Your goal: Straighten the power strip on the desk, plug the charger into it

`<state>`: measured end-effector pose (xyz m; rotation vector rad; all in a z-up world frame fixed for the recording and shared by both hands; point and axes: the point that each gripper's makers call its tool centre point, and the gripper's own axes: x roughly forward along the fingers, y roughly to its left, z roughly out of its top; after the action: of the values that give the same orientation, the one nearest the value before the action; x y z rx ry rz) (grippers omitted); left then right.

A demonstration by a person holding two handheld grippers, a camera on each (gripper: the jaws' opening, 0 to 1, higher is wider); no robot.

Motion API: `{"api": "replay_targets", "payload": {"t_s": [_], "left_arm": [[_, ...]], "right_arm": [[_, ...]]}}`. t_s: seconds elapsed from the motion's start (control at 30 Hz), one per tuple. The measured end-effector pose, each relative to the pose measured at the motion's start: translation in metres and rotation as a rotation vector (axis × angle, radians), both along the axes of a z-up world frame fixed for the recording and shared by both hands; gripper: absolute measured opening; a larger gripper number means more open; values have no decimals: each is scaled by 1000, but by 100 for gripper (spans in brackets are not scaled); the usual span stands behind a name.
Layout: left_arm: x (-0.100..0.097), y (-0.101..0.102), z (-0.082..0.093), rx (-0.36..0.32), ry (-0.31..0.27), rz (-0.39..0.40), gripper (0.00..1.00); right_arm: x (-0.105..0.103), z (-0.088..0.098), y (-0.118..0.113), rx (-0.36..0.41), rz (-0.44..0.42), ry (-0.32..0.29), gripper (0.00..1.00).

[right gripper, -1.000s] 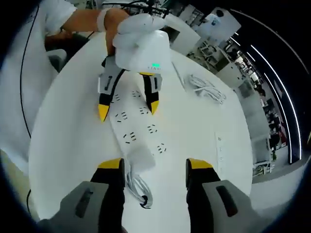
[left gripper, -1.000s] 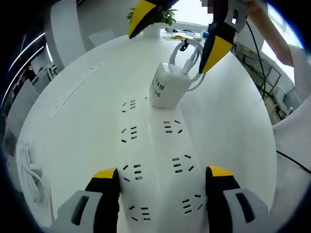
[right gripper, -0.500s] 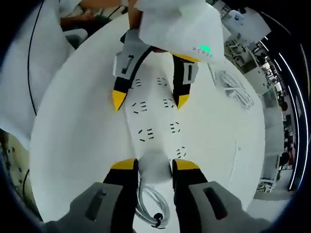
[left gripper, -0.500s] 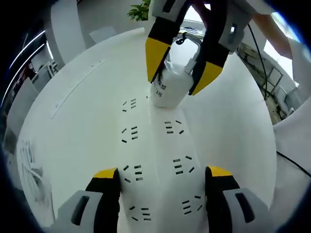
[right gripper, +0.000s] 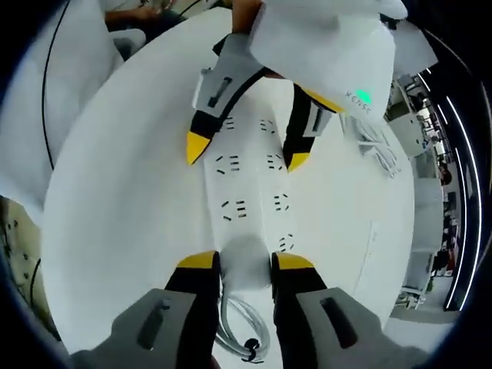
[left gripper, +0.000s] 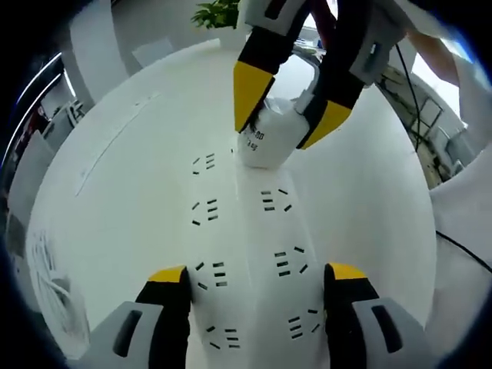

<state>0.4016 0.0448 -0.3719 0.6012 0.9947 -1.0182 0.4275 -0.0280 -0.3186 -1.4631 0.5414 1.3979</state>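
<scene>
A white power strip [left gripper: 246, 254] lies flat on the white desk [left gripper: 115, 192], its sockets facing up. My left gripper [left gripper: 255, 274] is open, one jaw on each side of the strip's near end. A white charger [left gripper: 265, 150] stands on the strip's far end. My right gripper [left gripper: 274, 135] is shut on it from above. In the right gripper view, the right gripper [right gripper: 245, 261] pinches the charger [right gripper: 246, 250], with its coiled cable [right gripper: 238, 330] below. Beyond it runs the power strip [right gripper: 250, 184], with the left gripper [right gripper: 247, 152] open over it.
A loose bundle of white cable [right gripper: 377, 134] lies on the desk to one side, and shows again as the cable bundle [left gripper: 50, 269]. A potted plant [left gripper: 219, 14] stands at the desk's far edge. A black cord [left gripper: 461, 246] hangs off the desk edge.
The right gripper came down over the charger and shut on it; a second ago it hung open above. The left gripper has stayed open over the strip.
</scene>
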Motion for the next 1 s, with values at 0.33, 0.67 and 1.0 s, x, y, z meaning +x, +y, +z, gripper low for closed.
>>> {"api": "replay_targets", "payload": {"t_s": [0.33, 0.67, 1.0], "left_arm": [[3, -5, 0, 30, 10, -112, 70], [4, -9, 0, 50, 14, -200, 70], [3, -15, 0, 61, 14, -286, 69]], "right_arm": [[-11, 1, -12, 25, -121, -14, 25], [-20, 0, -16, 9, -179, -60, 24], [-29, 0, -22, 23, -258, -79, 24]]}}
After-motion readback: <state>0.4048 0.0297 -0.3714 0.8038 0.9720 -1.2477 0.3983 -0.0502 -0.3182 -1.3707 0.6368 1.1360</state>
